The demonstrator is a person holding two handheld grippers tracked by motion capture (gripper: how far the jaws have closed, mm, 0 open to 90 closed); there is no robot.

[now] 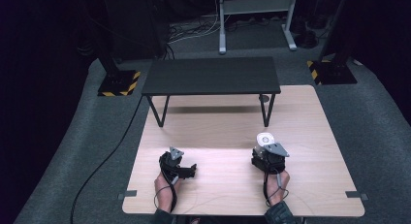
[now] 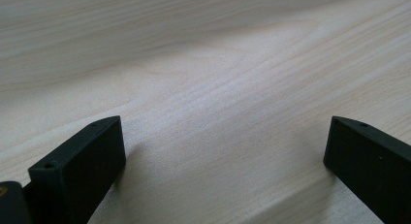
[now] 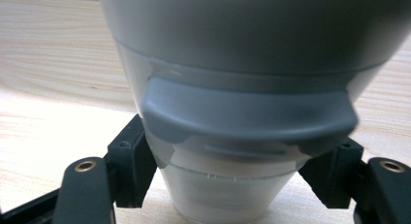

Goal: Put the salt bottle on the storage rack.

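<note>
Cup (image 3: 252, 83) clamped in my right gripper (image 3: 232, 180) jaws.
It stands near the surface's (image 1: 218, 132) right edge; my left gripper (image 2: 223, 161) jaws gape wide, nothing between.

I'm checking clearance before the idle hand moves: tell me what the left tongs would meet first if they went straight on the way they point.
Probably just the bare wooden table. The left tongs stand open over it with nothing between or ahead of them. How steeply they tilt down is unclear.
</note>
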